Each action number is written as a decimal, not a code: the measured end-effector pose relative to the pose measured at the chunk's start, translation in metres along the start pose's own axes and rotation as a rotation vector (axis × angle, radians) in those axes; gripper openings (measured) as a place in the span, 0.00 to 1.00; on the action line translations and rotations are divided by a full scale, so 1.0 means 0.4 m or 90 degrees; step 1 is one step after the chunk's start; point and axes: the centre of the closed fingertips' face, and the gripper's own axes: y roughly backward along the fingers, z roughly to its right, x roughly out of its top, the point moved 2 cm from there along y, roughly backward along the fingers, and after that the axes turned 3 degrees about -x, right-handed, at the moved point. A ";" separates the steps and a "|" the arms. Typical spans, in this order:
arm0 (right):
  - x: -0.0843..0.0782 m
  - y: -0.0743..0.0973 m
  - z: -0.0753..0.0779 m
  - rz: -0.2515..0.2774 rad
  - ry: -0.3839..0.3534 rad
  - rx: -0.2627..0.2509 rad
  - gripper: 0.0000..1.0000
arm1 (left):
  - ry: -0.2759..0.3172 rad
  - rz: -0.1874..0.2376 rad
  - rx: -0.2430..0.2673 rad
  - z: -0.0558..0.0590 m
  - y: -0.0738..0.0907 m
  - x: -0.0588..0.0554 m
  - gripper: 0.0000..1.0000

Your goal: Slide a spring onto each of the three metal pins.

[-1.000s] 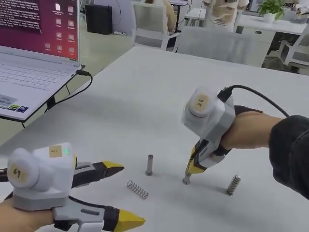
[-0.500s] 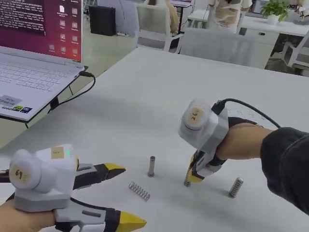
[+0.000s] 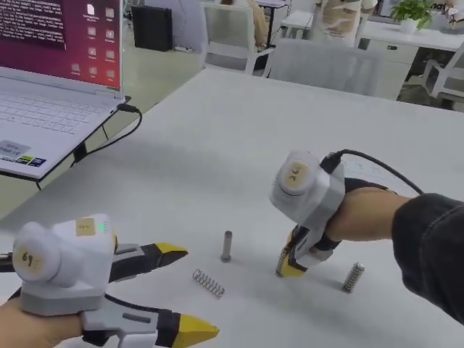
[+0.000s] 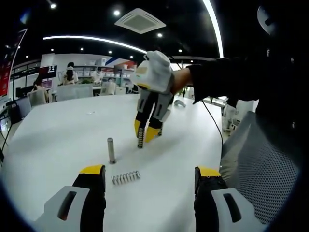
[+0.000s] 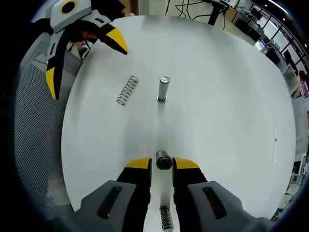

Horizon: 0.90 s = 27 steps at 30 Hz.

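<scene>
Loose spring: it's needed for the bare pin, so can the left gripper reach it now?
Likely yes: the left gripper is open and the spring lies just ahead of it, nothing between.

Springs, 3: loose spring [image 3: 208, 283] ahead of left gripper [image 4: 150, 171], held spring [image 4: 140, 139] at right gripper [image 3: 286, 265] tips, standing spring [image 3: 353, 277] just behind it. Pins seen, 2: bare pin [image 3: 226, 246] ahead of right gripper, second pin [image 5: 164, 160] between its jaws.

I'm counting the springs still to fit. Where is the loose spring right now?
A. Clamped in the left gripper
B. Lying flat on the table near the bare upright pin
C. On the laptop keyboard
B: the loose spring lies flat on the table beside the bare upright pin, ahead of the open left gripper and touching neither jaw.
</scene>
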 end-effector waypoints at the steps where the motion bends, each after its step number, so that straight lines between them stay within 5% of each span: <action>1: -0.004 0.001 -0.002 -0.001 -0.002 -0.001 0.15 | 0.000 0.000 0.000 0.000 0.000 0.000 0.71; 13: -0.035 0.017 -0.026 0.004 -0.028 -0.001 0.16 | 0.001 0.002 -0.002 0.005 -0.005 0.003 0.71; 27: -0.016 0.032 -0.121 0.034 -0.039 0.018 0.17 | -0.003 0.003 -0.004 0.012 -0.005 0.010 0.71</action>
